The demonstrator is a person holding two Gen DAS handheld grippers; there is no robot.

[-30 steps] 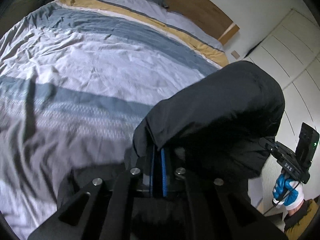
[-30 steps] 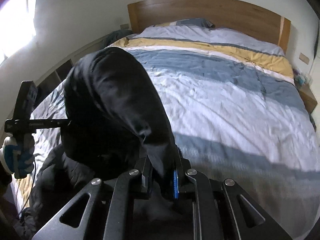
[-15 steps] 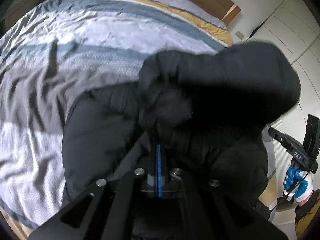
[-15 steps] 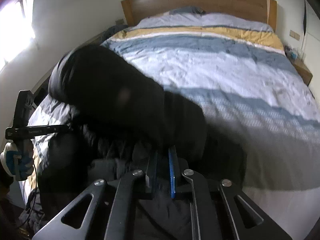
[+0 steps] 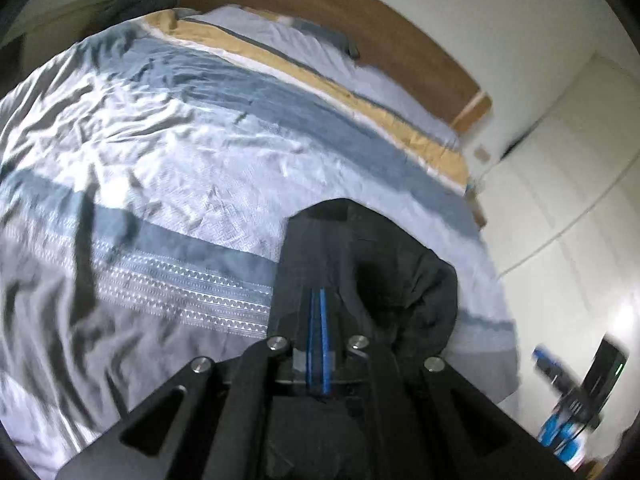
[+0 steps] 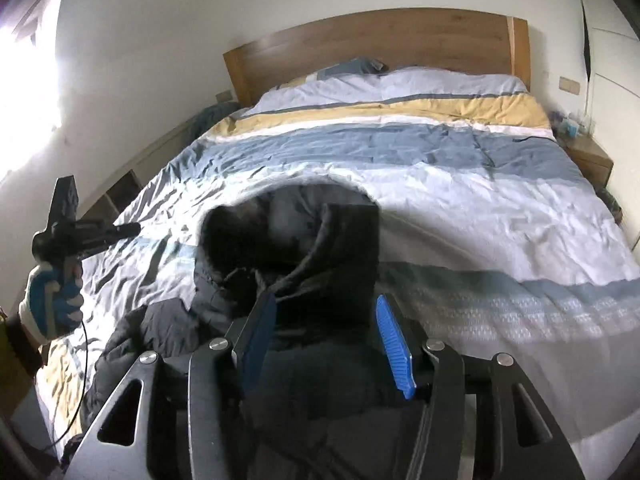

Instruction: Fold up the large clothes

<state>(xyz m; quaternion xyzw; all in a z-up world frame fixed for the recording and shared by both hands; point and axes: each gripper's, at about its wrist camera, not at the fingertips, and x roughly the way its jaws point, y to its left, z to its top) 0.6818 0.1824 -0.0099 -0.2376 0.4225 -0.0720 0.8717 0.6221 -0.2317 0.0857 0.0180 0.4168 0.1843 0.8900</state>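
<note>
A black padded jacket (image 6: 304, 232) lies crumpled on the striped bed cover (image 6: 480, 200), near the foot of the bed. My right gripper (image 6: 325, 298) hangs just above it. Its jaws are opening, and the blue pads (image 6: 394, 340) stand apart without pressing the cloth below them. In the left wrist view the jacket (image 5: 380, 264) sits just beyond my left gripper (image 5: 318, 292), whose pads are shut together with no cloth showing between them. From the right wrist view the left gripper (image 6: 134, 227) is off the jacket's left edge, over bare cover. The right gripper (image 5: 580, 392) is a blur.
A wooden headboard (image 6: 380, 40) and pillows close off the far end of the bed. A nightstand (image 6: 592, 156) stands at its right and low shelving (image 6: 124, 188) along the left wall. White wardrobe doors (image 5: 560, 180) run down the right side. Blue-gloved hands (image 6: 52, 296) hold the grippers.
The jacket, held up by both grippers before, has dropped onto the bed. The right jaws have opened and let go of it. The left gripper has come clear of the cloth.
</note>
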